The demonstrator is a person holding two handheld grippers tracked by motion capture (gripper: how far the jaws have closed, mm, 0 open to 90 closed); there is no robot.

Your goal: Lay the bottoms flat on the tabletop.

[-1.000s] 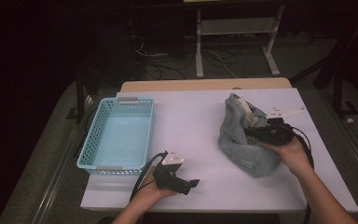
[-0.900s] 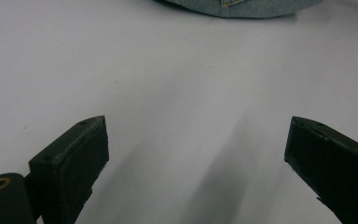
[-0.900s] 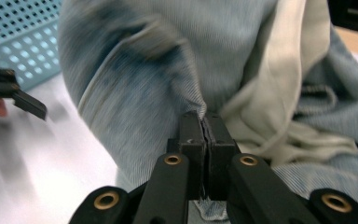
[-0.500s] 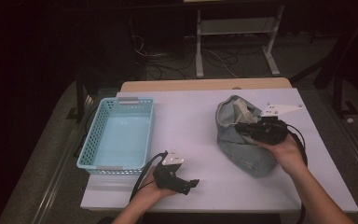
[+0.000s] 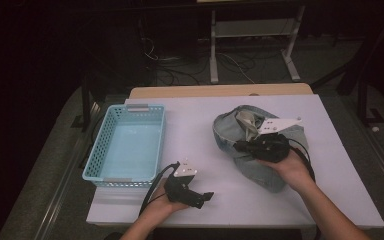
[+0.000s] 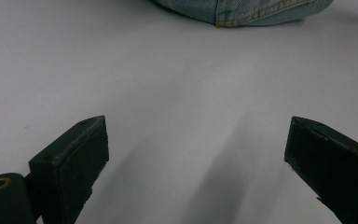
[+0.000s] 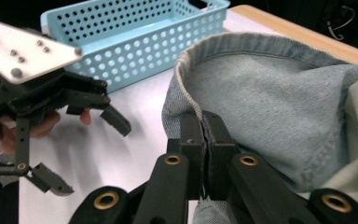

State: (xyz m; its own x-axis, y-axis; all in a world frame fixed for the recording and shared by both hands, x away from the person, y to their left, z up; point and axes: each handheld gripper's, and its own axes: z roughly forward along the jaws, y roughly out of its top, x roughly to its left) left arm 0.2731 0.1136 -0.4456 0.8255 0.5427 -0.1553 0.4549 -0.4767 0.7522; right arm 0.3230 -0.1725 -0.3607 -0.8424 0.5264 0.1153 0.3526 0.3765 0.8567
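Right tool is clamped on the rumpled light-blue denim garment's hem. Left tool rests wide open and empty at seven o'clock on the white counter.

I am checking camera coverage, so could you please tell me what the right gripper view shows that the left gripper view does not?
Right gripper view alone: the right claw shut on the hem of the jeans, the blue basket behind, and the left claw open in a hand farther off.

Left gripper view alone: its own open fingers seen from behind, with nothing between them, and their soft shadows on the bare table.

Both: the white table and the denim, which in the left gripper view is only a strip at the top edge.
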